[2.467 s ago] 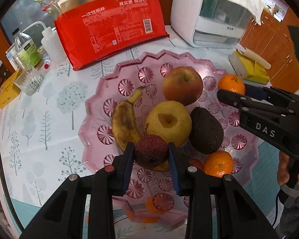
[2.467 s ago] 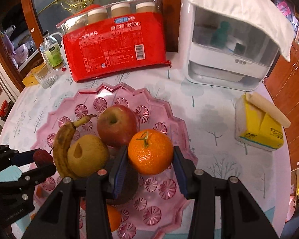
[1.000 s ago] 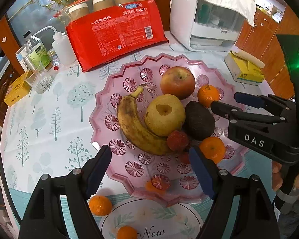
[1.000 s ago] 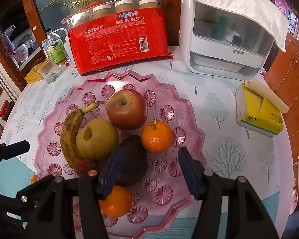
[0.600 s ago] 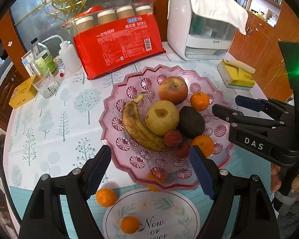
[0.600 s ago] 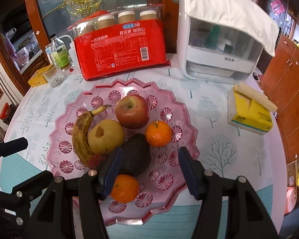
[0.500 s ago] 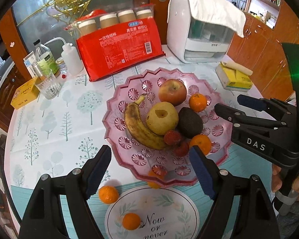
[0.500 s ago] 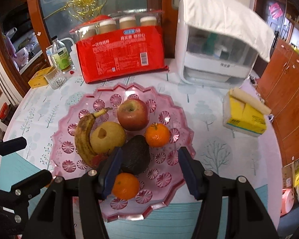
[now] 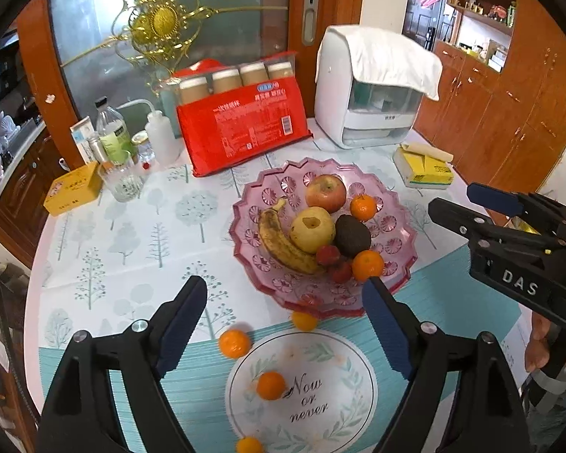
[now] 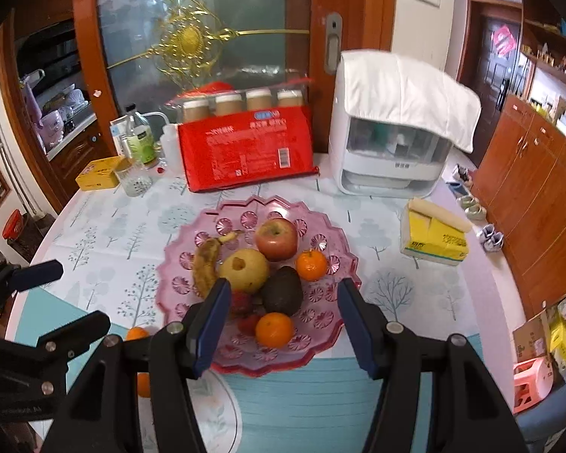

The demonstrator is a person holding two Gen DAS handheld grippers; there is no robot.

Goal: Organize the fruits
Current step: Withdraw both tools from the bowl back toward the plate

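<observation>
A pink scalloped plate (image 9: pixel 390 196) (image 10: pixel 332 234) holds an apple (image 9: pixel 325 193), a pear (image 9: pixel 312 227), a banana (image 9: pixel 279 245), an avocado (image 9: pixel 352 234), two tangerines (image 9: pixel 363 207) (image 9: pixel 367 265) and small red fruits (image 9: pixel 328 255). Loose tangerines lie on the table in front of the plate (image 9: pixel 234 343) (image 9: pixel 270 385) (image 9: pixel 304 321). My left gripper (image 9: pixel 285 319) is open and empty, raised above the table before the plate. My right gripper (image 10: pixel 283 319) is open and empty, above the plate's near edge; it also shows in the left wrist view (image 9: pixel 468 204).
Behind the plate stand a red pack of paper cups (image 9: pixel 241 128), a white appliance under a cloth (image 9: pixel 373 87), a yellow tissue pack (image 9: pixel 422 168), bottles (image 9: pixel 113 136), a glass (image 9: pixel 121 180) and a yellow box (image 9: pixel 71 188). A round mat with lettering (image 9: pixel 305 389) lies near the front edge.
Both grippers let go of their fruit, the left a red fruit, the right a tangerine, both now on the plate. Both have pulled back and up from the plate, open.
</observation>
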